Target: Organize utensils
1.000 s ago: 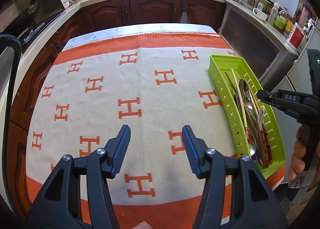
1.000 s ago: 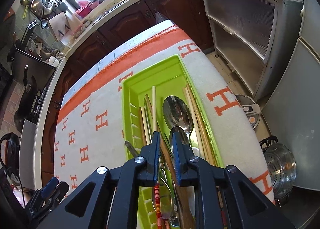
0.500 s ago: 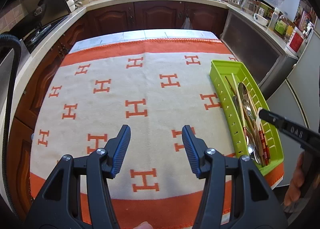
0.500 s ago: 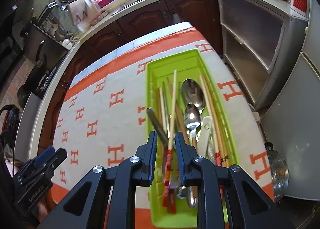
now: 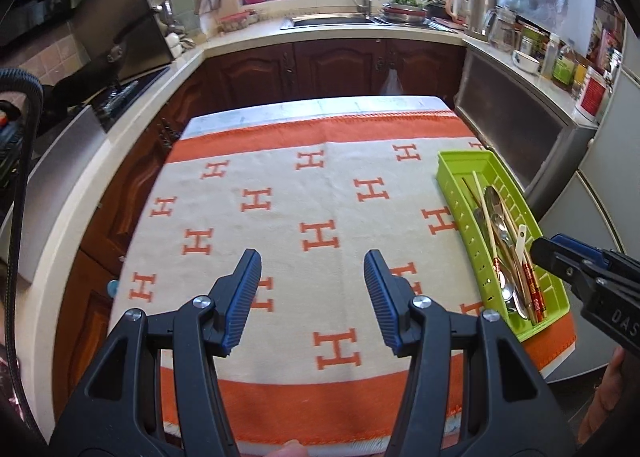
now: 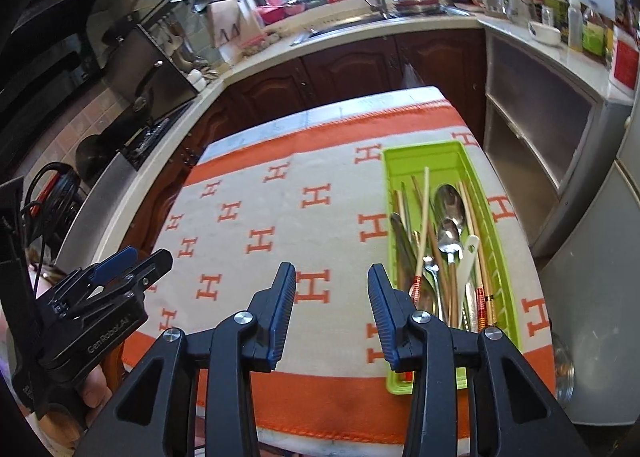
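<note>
A lime green utensil tray (image 5: 460, 193) (image 6: 504, 241) lies at the right edge of the table. It holds several utensils: metal spoons (image 6: 448, 201) (image 5: 494, 197), chopsticks (image 6: 422, 225) (image 5: 484, 213) with red-banded ends, and a white spoon (image 6: 468, 261). My left gripper (image 5: 312, 277) is open and empty above the cloth at the table's front. My right gripper (image 6: 332, 297) is open and empty, above the cloth just left of the tray's near end. It also shows at the right edge of the left wrist view (image 5: 548, 253).
The table is covered by a cream cloth with orange H marks and orange borders (image 5: 320, 233) (image 6: 260, 237). Dark wood cabinets and a counter with a sink (image 5: 332, 19) surround it. A stove (image 6: 152, 133) is on the left, grey cabinets (image 6: 540, 129) on the right.
My right gripper was shut among the utensils in the tray; it has opened, pulled back and moved left, holding nothing. Both views have risen and pulled back from the table.
</note>
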The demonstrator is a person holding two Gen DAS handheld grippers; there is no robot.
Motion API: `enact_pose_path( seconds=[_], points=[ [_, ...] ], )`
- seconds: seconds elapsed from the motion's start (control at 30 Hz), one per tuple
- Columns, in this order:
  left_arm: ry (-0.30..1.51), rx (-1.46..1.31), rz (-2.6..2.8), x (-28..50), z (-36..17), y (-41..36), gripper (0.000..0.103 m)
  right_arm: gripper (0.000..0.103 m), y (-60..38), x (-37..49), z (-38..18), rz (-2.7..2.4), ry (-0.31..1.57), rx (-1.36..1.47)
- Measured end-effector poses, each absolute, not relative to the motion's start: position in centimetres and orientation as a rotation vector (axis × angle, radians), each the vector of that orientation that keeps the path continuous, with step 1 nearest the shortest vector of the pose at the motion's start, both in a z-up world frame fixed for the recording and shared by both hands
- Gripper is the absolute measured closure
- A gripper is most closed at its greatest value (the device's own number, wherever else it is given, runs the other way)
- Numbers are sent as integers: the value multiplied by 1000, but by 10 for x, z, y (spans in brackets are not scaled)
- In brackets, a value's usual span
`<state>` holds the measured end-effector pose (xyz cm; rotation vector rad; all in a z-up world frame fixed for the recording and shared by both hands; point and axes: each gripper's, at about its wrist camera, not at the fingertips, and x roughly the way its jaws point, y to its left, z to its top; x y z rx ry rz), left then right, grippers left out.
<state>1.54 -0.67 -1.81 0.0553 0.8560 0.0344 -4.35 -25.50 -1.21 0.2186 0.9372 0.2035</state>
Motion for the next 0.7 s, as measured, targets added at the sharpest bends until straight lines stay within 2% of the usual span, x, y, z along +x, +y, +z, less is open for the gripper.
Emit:
enact_pose_path(
  seconds=[0.07,0.13,0.23,0.4,0.7],
  points=[
    [842,45,40,10,-9,-1,51,64,-247,-49,1,219,918,207],
    [824,39,61,4,0,4,43,60,-239,-52,13,232,906,205],
    [789,17,78,-6,10,11,37,56,-230,-58,30,246,874,194],
    [767,0,95,-18,18,18,36,47,-211,-73,48,239,842,150],
    [753,-2,86,-26,17,20,36,46,-195,-79,49,235,858,132]
  ],
)
